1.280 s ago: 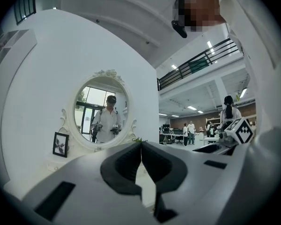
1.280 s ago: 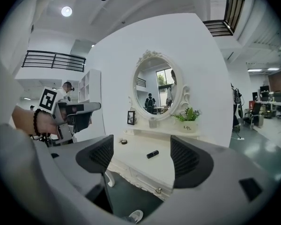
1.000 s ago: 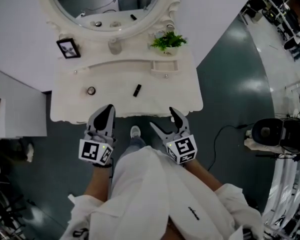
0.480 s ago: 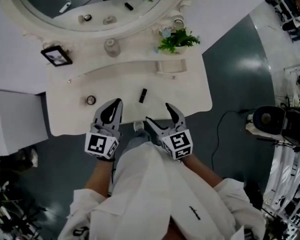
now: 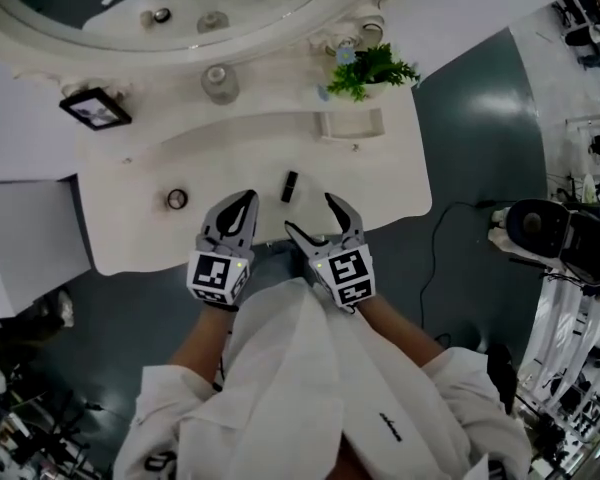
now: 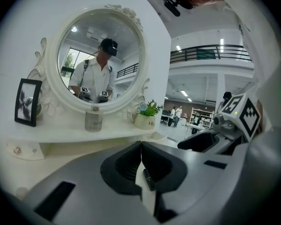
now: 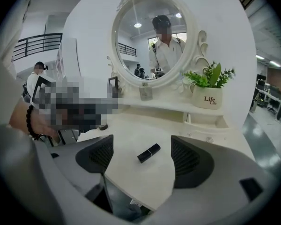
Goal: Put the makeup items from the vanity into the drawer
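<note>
The small drawer point(image 5: 350, 125), a shallow white tray shape with a tiny knob, sits in the raised back step of the glossy white tabletop point(image 5: 380, 183). The lipstick point(image 5: 289, 185), a short black squared tube with a thin seam round its middle, lies flat on the bare surface forward of the drawer and a little to its left, near the scalloped front edge.

The left tool point(image 5: 246, 200) hangs over that front edge, further left of the drawer than the lipstick. Its dark ribbed pads are pressed tip to tip with nothing caught between them. The right tool point(image 5: 312, 216) is spread wide just forward of the lipstick. In the right gripper view the tube point(image 7: 149, 153) lies between the two grey jaws but beyond them, touching neither.

Well to the drawer's left rests a small round dark-rimmed case point(image 5: 177, 199). Behind the drawer stands a cream ceramic pot of leafy green plant point(image 5: 370, 68). Left of that are a clear glass jar point(image 5: 220, 83), a black-framed picture point(image 5: 95, 108), and the oval mirror point(image 7: 150, 41) in its carved white frame.
</note>
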Demonstrator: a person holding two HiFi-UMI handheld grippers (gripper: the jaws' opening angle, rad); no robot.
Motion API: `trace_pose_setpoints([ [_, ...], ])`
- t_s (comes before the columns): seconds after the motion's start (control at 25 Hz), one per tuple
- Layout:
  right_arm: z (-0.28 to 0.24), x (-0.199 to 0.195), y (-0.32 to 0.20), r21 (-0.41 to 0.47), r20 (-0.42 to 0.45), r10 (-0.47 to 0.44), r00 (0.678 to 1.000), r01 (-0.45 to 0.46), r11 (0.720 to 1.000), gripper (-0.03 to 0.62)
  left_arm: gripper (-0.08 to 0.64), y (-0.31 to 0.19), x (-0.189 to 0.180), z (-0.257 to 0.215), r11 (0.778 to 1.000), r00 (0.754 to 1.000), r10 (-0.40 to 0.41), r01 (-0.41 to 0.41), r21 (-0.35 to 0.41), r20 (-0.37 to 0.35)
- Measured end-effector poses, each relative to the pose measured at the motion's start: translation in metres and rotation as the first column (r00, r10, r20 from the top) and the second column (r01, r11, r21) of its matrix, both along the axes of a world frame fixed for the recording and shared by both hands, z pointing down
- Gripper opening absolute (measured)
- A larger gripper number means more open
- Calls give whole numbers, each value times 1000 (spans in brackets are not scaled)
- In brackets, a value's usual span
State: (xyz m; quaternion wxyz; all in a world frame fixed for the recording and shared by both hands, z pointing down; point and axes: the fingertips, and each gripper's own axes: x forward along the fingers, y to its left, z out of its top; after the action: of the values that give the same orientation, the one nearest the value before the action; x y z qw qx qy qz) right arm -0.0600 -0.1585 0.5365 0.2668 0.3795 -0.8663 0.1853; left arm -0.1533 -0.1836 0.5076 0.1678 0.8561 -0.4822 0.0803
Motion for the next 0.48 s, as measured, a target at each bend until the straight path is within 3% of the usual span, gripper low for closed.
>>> trace_pose_setpoints([
  [0.48, 64, -13, -21, -101, -102, -59, 993, 49, 994, 393, 28, -17, 5, 43, 995, 999, -41, 39, -87, -15],
])
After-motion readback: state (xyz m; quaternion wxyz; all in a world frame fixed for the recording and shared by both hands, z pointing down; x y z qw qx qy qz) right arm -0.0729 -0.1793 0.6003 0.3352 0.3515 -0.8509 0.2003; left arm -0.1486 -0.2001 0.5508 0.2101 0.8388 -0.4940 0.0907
